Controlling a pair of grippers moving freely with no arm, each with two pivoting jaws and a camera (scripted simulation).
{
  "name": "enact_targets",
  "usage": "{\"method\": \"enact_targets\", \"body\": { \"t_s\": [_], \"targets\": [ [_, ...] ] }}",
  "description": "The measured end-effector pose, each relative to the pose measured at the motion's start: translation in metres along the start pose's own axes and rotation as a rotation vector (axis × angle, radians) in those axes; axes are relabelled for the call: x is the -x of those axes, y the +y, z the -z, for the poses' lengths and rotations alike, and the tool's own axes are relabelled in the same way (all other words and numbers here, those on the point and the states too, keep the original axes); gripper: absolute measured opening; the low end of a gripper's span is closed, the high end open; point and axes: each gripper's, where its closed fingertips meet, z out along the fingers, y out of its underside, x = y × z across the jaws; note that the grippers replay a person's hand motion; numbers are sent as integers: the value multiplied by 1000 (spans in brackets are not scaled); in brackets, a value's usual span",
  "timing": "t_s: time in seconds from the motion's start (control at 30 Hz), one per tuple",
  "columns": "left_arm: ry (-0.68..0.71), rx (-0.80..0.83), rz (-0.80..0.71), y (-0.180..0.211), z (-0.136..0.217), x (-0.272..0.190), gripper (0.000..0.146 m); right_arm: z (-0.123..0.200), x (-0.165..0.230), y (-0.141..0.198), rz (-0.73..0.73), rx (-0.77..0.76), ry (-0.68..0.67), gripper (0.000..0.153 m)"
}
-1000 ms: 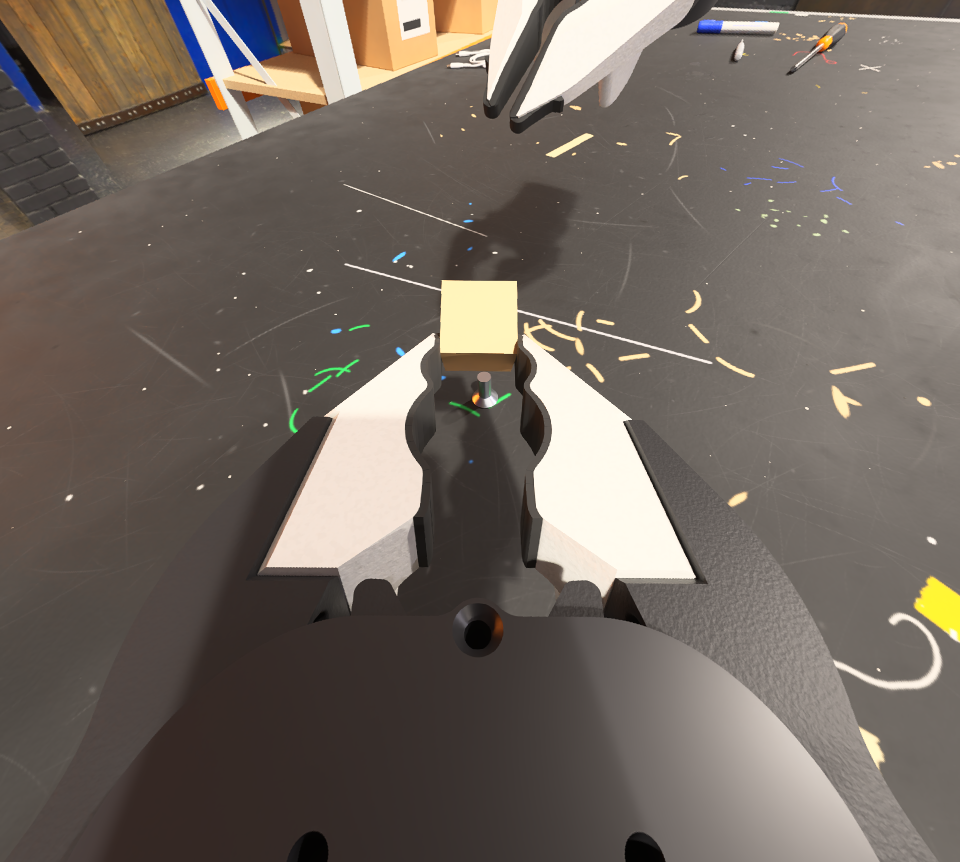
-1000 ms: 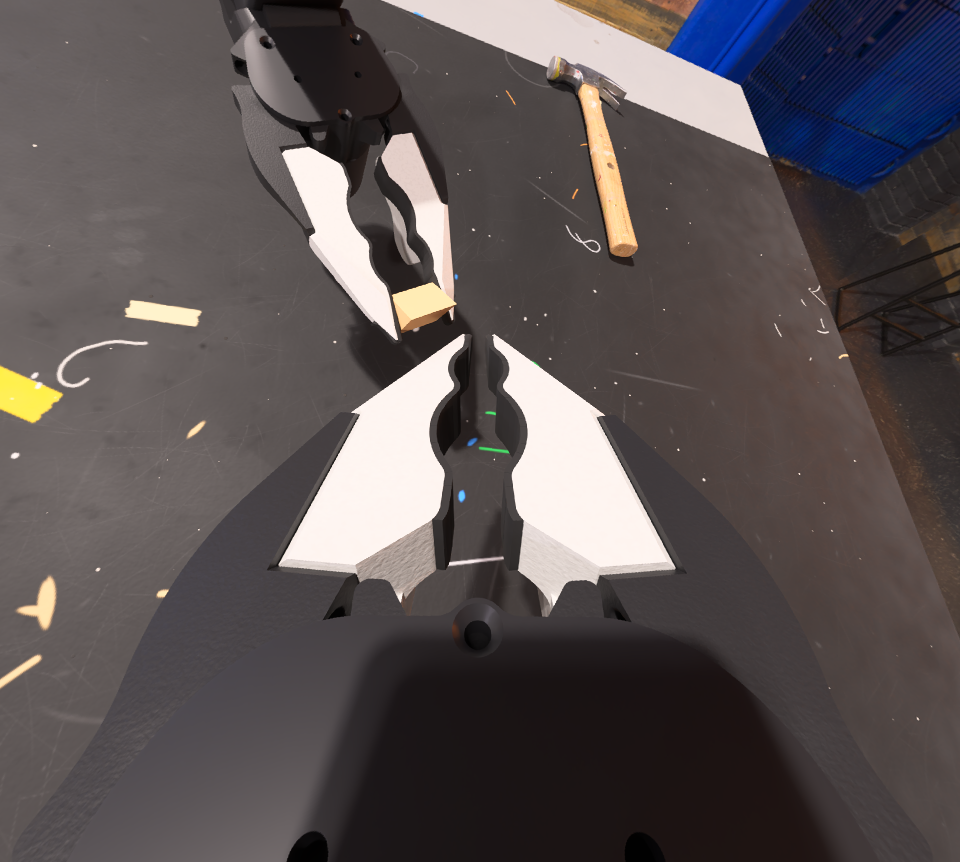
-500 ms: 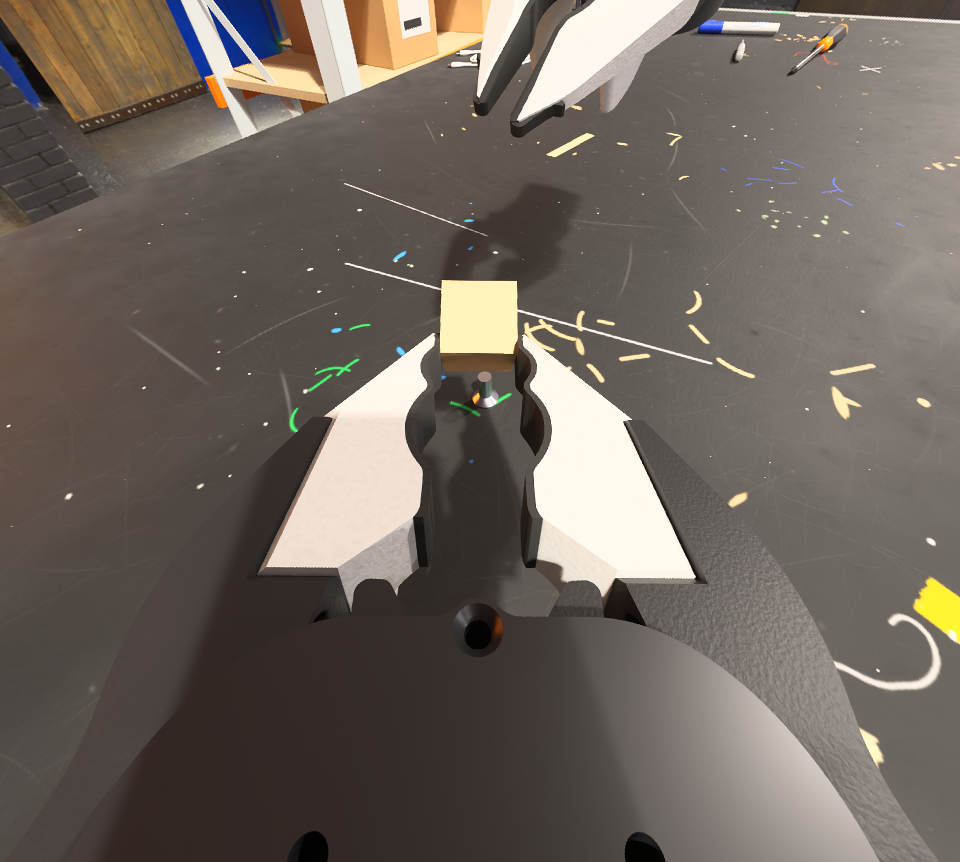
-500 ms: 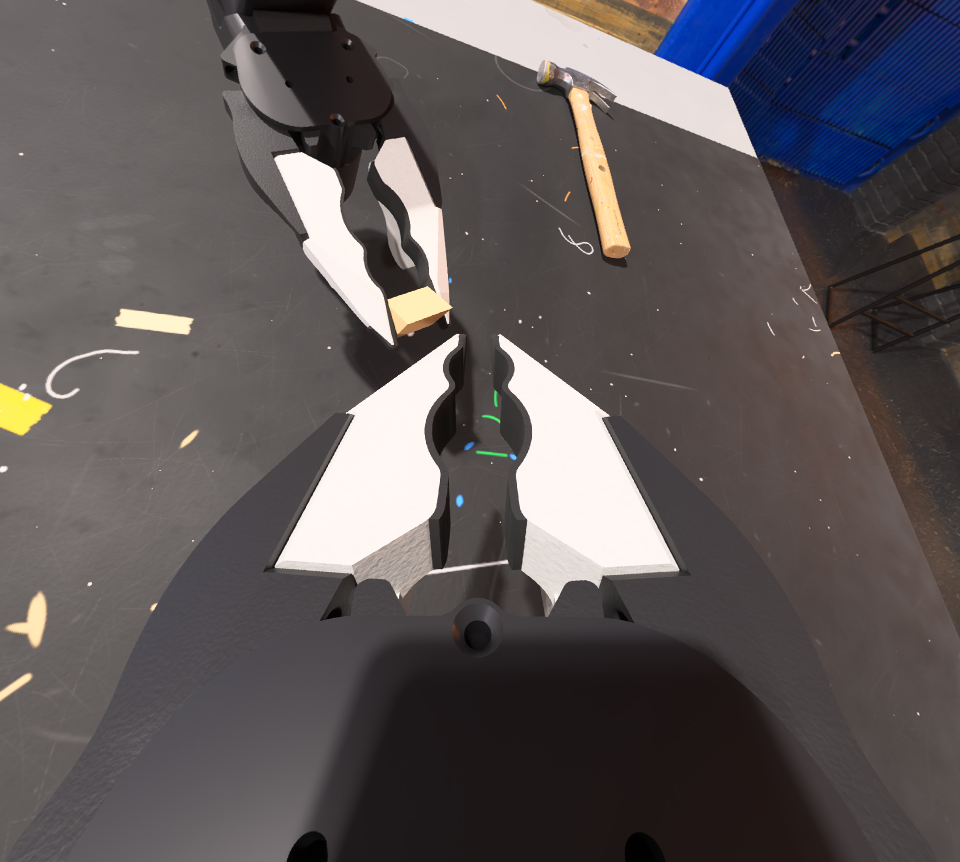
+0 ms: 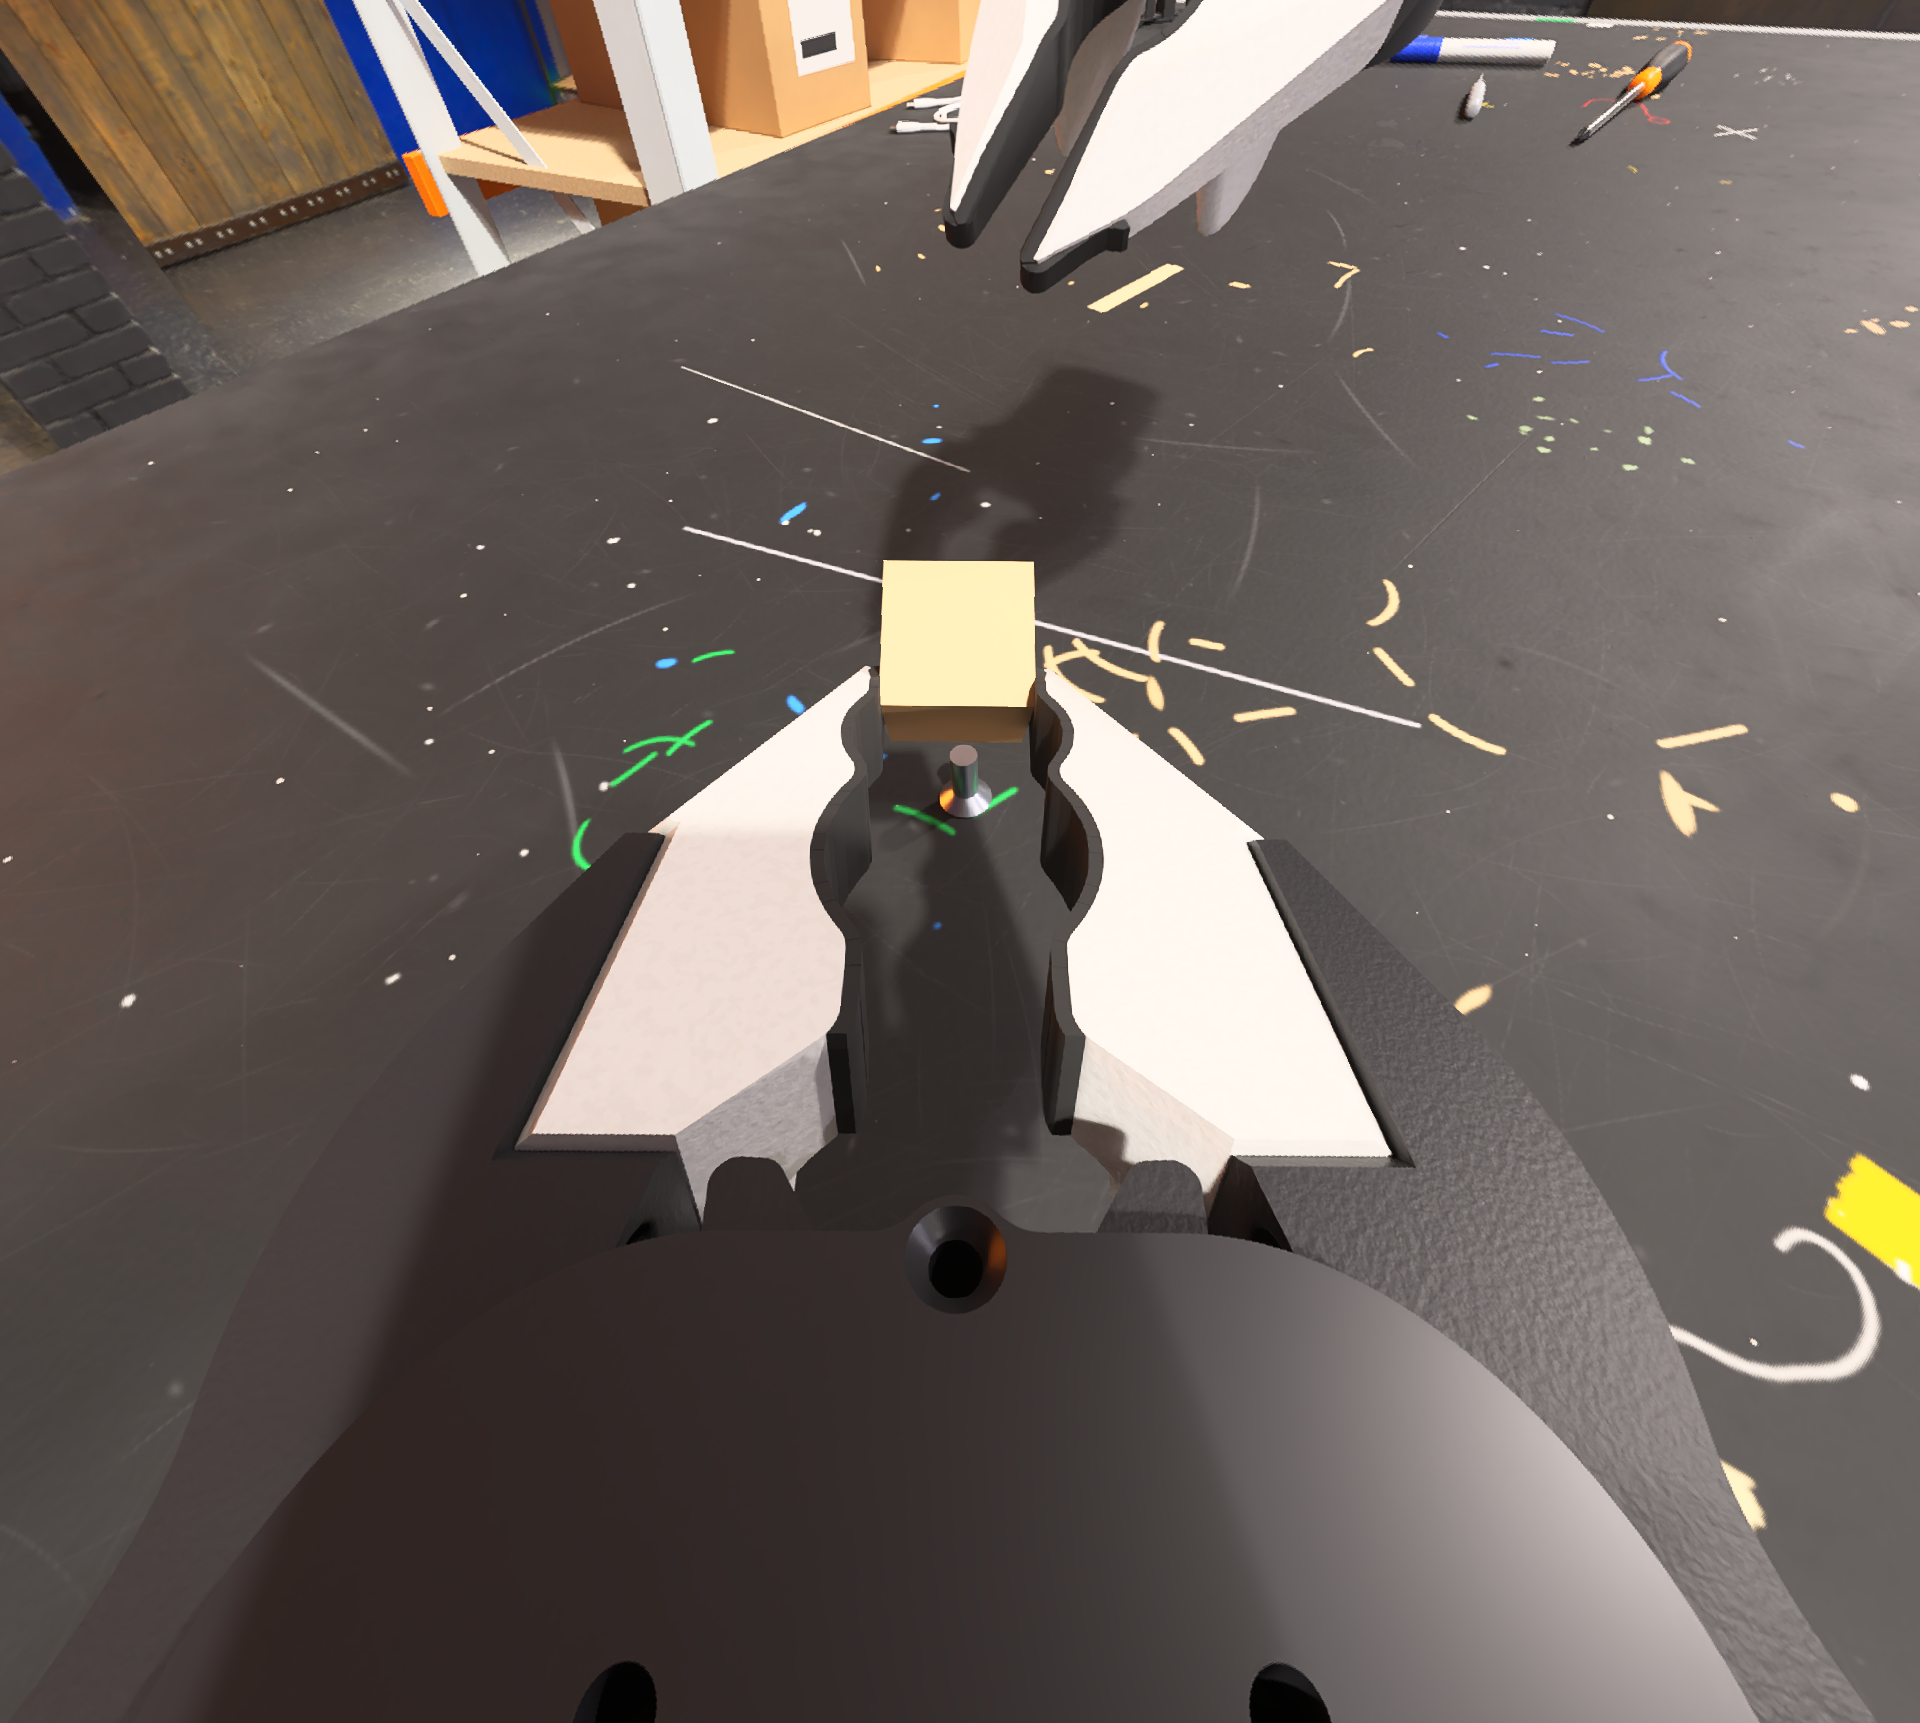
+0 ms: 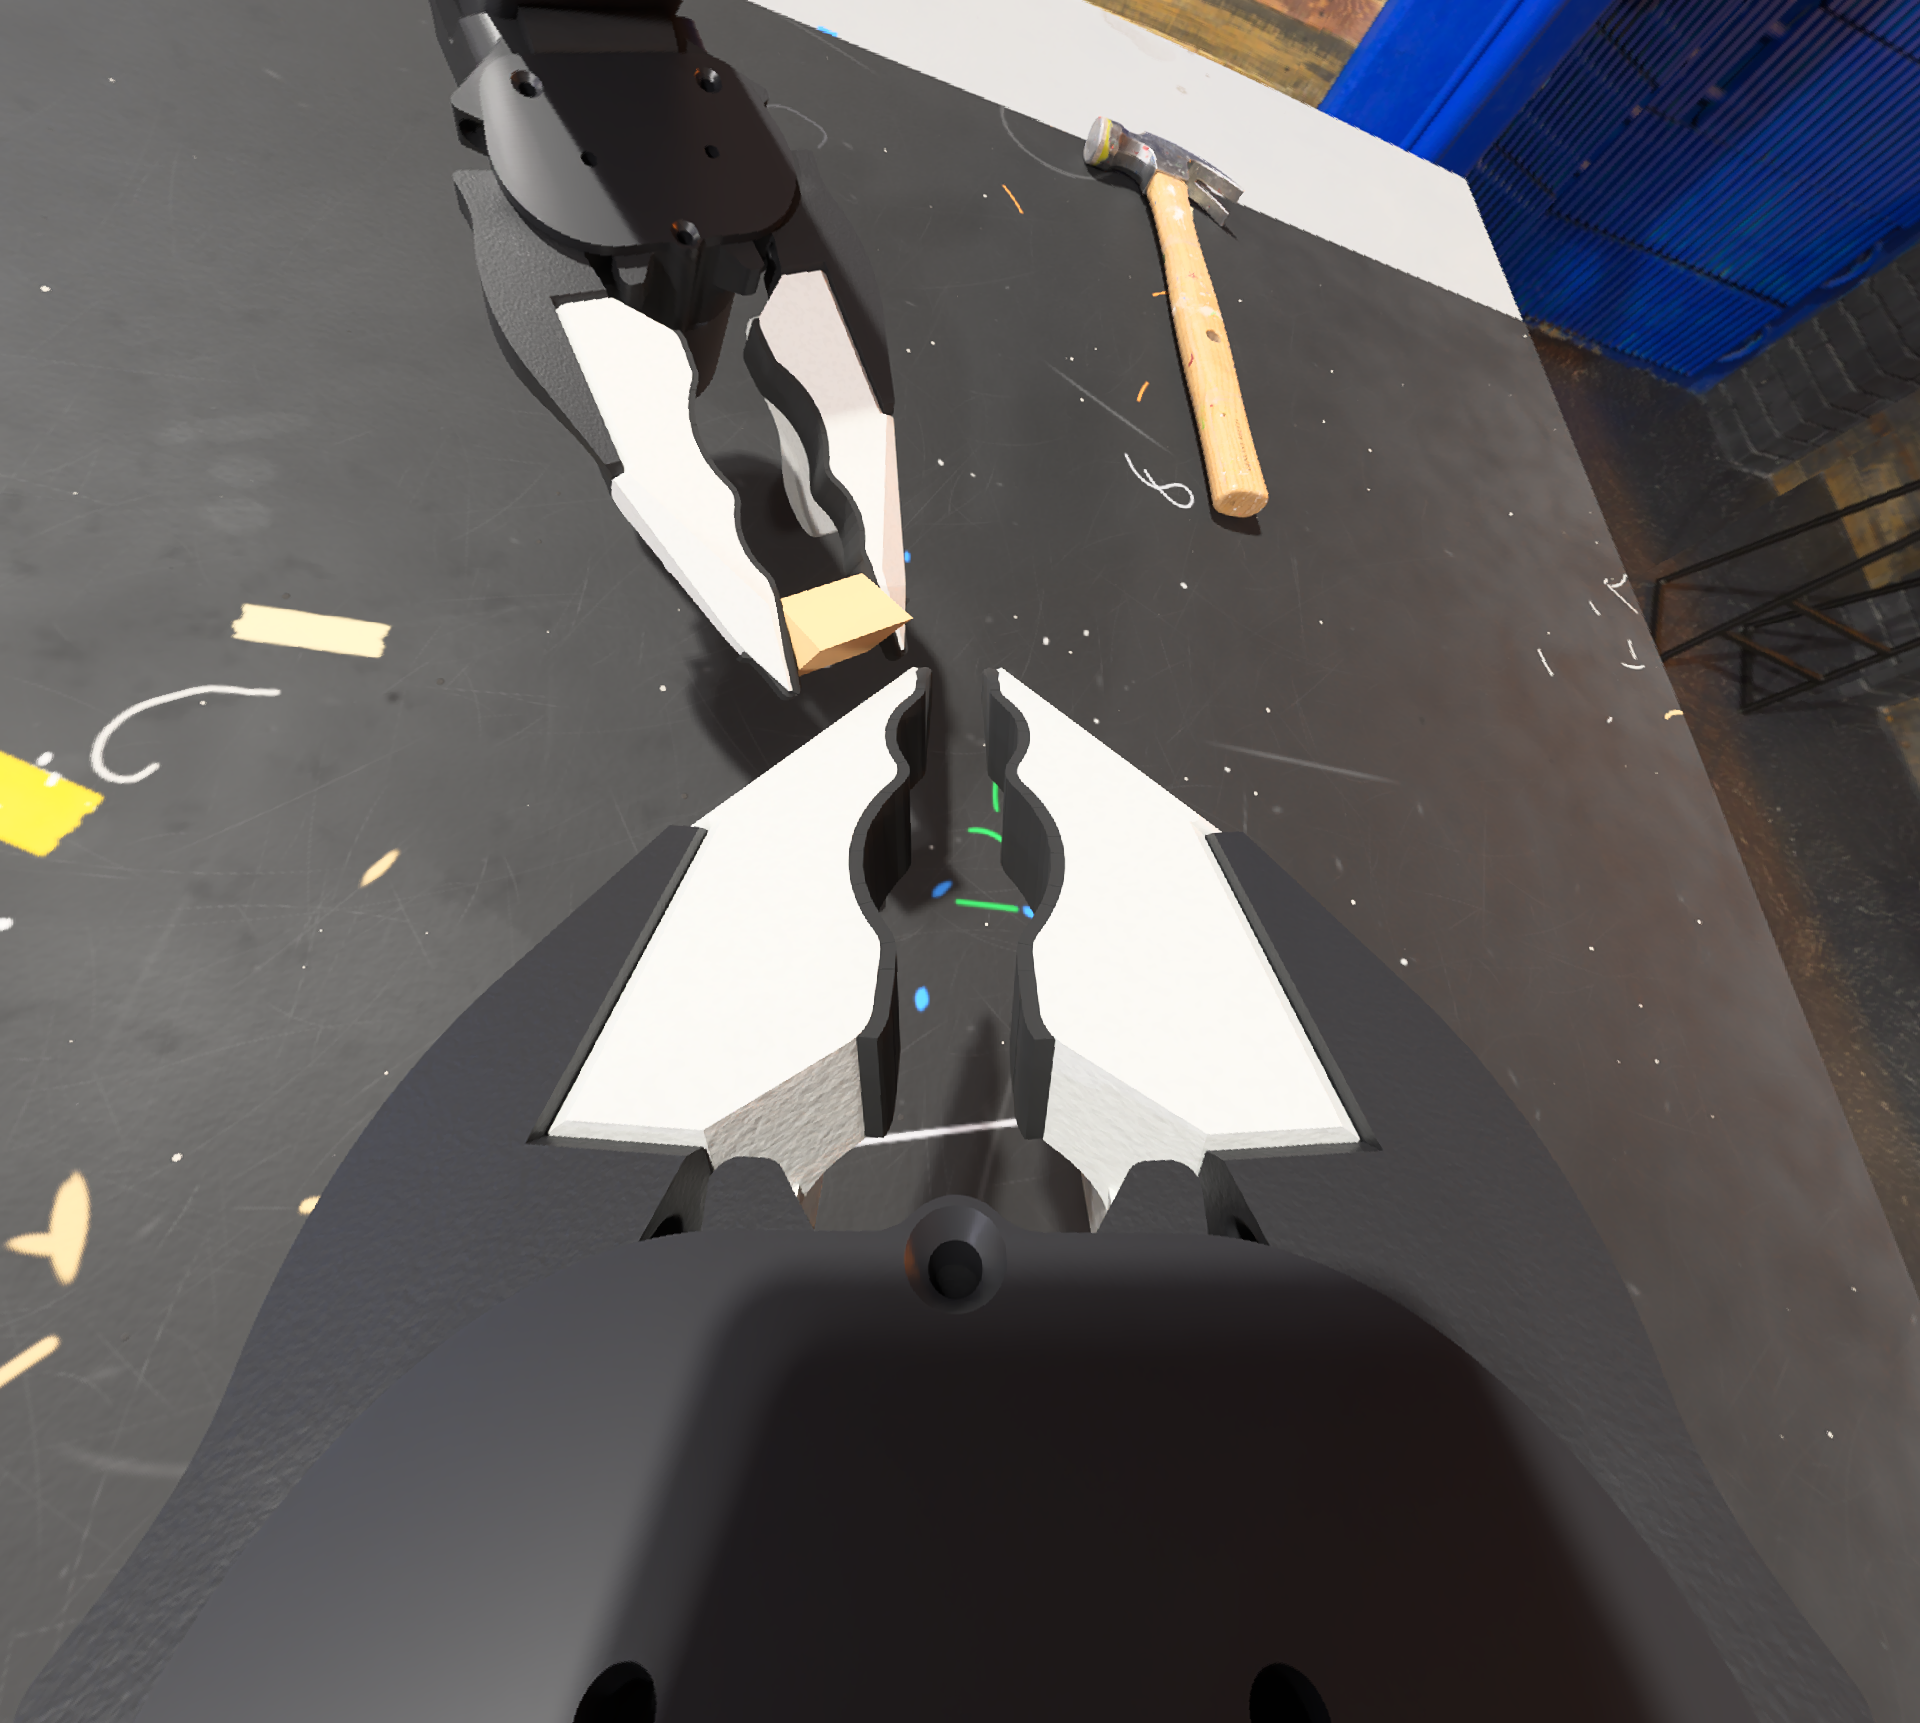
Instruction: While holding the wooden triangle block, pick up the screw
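My left gripper (image 5: 956, 686) is shut on the pale wooden triangle block (image 5: 956, 634) and holds it at its fingertips above the dark table. The small metal screw (image 5: 963, 782) stands on its head on the table just under the block, between my left fingers. My right gripper (image 6: 961, 681) is open by a narrow gap and empty. It hovers opposite the left gripper (image 6: 842, 657), just beside the held block (image 6: 840, 619). In the left wrist view the right gripper (image 5: 997, 260) hangs above and beyond the block. The screw is hidden in the right wrist view.
A hammer (image 6: 1195, 333) lies to the far right near the table's white edge (image 6: 1039, 63). A marker (image 5: 1475, 50) and a screwdriver (image 5: 1626, 104) lie at the far end. A wood strip (image 6: 310, 631) and yellow tape (image 6: 42, 806) lie on the left. Cardboard boxes (image 5: 769, 21) stand beyond the table.
My right gripper's jaws have parted from nearly closed to a narrow gap, and it has shifted slightly. My left gripper, the block and the screw have not moved.
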Motion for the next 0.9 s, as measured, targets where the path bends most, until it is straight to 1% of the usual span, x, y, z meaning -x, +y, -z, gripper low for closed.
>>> {"method": "enact_targets", "body": {
  "t_s": [0.2, 0.23, 0.3, 0.37, 0.43, 0.57, 0.67, 0.77, 0.9],
  "targets": [
    [-4, 9, 0, 1, 0, 1, 27, 0, 0, 4, -4, 8, 5, 8],
    [-4, 11, 2, 2, 0, 1, 27, 0, -1, 6, -7, 14, 12, 8],
    [-9, 26, 6, 5, 0, 3, 27, 2, -4, 15, -29, 31, 29, 15],
    [-23, 53, 15, 10, 0, 7, 27, 4, -7, 30, -86, 50, 52, 24],
    [-44, 73, 29, 14, 3, 14, 27, 4, -7, 48, -179, 54, 64, 33],
    [-94, 87, 87, 20, 11, 33, 27, -7, 5, 81, -378, 30, 75, 38],
    [-130, 84, 134, 24, 17, 46, 27, -22, 15, 102, -448, 70, 92, 39],
    [-147, 68, 164, 23, 20, 52, 27, -38, 22, 108, -438, 96, 84, 39],
    [-155, 74, 161, 24, 18, 52, 27, -55, 25, 112, -285, 163, 48, 39]
  ]
}}
